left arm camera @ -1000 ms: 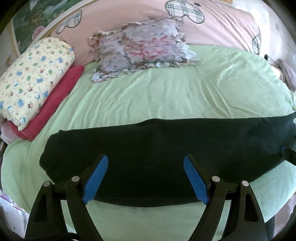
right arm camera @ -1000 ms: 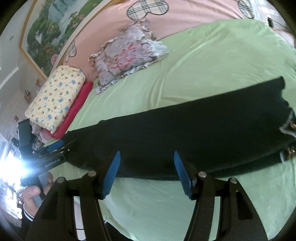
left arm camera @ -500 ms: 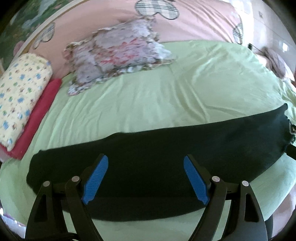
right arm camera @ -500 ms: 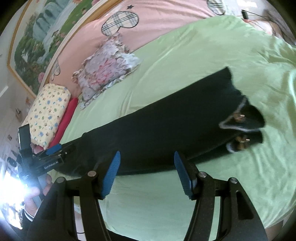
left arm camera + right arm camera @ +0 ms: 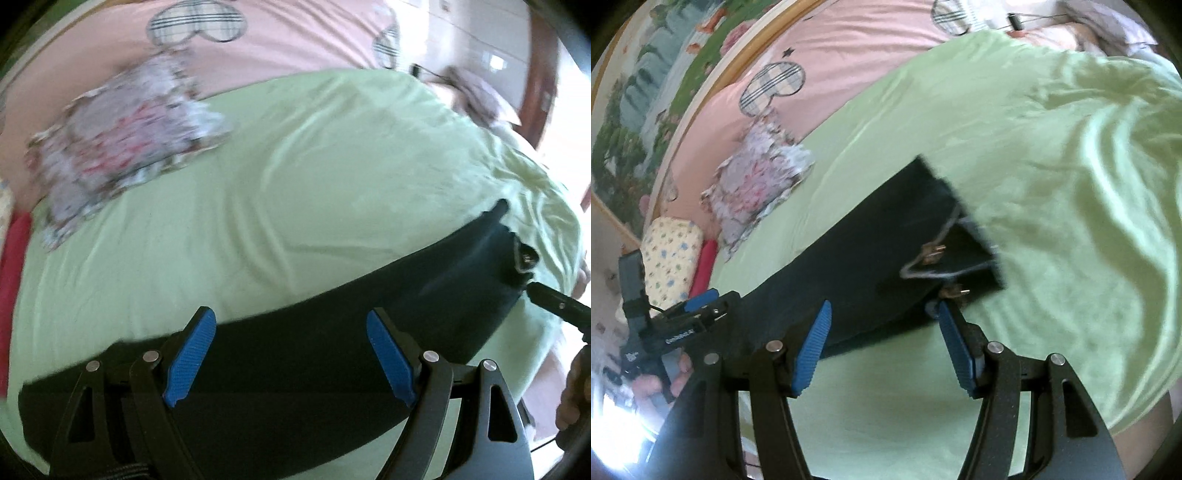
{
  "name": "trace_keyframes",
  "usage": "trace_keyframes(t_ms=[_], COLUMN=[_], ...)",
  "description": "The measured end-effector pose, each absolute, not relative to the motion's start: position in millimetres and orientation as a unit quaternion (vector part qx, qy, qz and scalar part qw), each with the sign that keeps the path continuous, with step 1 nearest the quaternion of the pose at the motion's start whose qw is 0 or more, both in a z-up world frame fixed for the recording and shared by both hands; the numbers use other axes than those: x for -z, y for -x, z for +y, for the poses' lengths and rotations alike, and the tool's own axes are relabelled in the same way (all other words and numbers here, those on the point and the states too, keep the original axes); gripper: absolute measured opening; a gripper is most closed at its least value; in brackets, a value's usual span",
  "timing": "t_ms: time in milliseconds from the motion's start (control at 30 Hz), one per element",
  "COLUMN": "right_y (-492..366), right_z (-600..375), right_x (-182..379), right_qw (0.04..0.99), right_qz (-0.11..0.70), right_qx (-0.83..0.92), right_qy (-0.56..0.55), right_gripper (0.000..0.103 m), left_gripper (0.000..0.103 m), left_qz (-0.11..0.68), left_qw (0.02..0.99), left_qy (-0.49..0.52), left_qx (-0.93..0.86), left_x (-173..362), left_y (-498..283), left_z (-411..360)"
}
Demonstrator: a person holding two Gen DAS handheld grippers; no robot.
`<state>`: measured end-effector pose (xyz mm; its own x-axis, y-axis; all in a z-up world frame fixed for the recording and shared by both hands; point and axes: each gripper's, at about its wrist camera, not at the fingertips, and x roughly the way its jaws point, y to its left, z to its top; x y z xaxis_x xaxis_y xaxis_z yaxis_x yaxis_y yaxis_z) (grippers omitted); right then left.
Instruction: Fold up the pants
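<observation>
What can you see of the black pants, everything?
The black pants lie flat in one long strip across the green bedsheet, apparently already halved lengthwise. Soft matte fabric. The waist end shows pale inner trim and brassy metal clasps. Both grippers hover open over them; neither grips them.

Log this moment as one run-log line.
step: approach | pants: flat on green sheet | left gripper: open | right gripper: open, near waistband
</observation>
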<state>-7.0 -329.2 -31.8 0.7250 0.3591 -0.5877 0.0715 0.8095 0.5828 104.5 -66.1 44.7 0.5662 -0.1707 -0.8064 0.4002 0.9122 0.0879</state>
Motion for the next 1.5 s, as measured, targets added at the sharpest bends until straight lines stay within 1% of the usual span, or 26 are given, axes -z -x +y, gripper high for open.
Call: trace_keyframes(t_ms=[200,433,467,500,567,600,767,867,933,967,1033,1067,1100,1133,1167,1200,1233,1267,1333,1500], right_y=[10,-5,-9,-11,-16,-18,-13,-11,-11,-10,-8,-8,-8,-7,-7,-7,-7,-8,-10,-11], right_z=[-352,-358,-358,-357,-354,-355,-365,-370,-369,-368,-369,-369,-369,-369,-368,-367,-366,-364,-362,-355], right_x=[43,48,49,49,52,55,56,56,56,57,58,60,61,62,62,61,60,58,54,44], right_qw=[0.861,0.847,0.848,0.849,0.852,0.849,0.854,0.855,0.857,0.86,0.86,0.859,0.858,0.859,0.861,0.862,0.864,0.866,0.869,0.879], right_qz=[0.369,0.35,0.347,0.344,0.347,0.347,0.324,0.316,0.316,0.314,0.313,0.314,0.315,0.317,0.318,0.319,0.322,0.325,0.329,0.339], right_qx=[-0.059,-0.058,-0.056,-0.055,-0.047,-0.047,-0.055,-0.066,-0.071,-0.077,-0.085,-0.089,-0.092,-0.095,-0.095,-0.095,-0.094,-0.092,-0.088,-0.075], right_qy=[-0.344,-0.395,-0.397,-0.396,-0.39,-0.397,-0.402,-0.406,-0.4,-0.396,-0.394,-0.395,-0.394,-0.391,-0.386,-0.382,-0.375,-0.369,-0.358,-0.327], right_gripper=[0.062,0.062,0.061,0.056,0.018,0.015,0.012,0.012,0.012,0.012,0.012,0.012,0.012,0.012,0.012,0.012,0.012,0.012,0.012,0.012], left_gripper=[0.084,0.084,0.084,0.084,0.084,0.084,0.084,0.084,0.081,0.079,0.065,0.063,0.058,0.049,0.042,0.024,0.018,0.017,0.012,0.011], left_qz=[0.457,0.483,0.486,0.49,0.496,0.499,0.509,0.526,0.543,0.547,0.561,0.564,0.563,0.561,0.561,0.564,0.567,0.563,0.547,0.533], left_qw=[0.849,0.812,0.807,0.801,0.787,0.781,0.744,0.716,0.686,0.679,0.659,0.648,0.643,0.635,0.627,0.615,0.607,0.609,0.618,0.636], left_qy=[-0.132,-0.152,-0.155,-0.161,-0.174,-0.178,-0.199,-0.192,-0.176,-0.171,-0.163,-0.16,-0.16,-0.16,-0.159,-0.156,-0.154,-0.158,-0.166,-0.135], left_qx=[0.232,0.291,0.297,0.305,0.324,0.332,0.385,0.418,0.451,0.459,0.474,0.485,0.494,0.507,0.517,0.528,0.536,0.536,0.54,0.542], left_x=[-47,-38,-36,-33,-27,-26,-17,-11,-4,-1,5,7,7,6,6,7,8,7,4,-12], left_y=[-127,-149,-151,-153,-160,-162,-172,-181,-189,-190,-195,-196,-195,-193,-191,-188,-186,-183,-177,-176], left_z=[-101,-140,-144,-150,-165,-170,-202,-223,-240,-248,-262,-270,-276,-281,-284,-289,-293,-293,-292,-276])
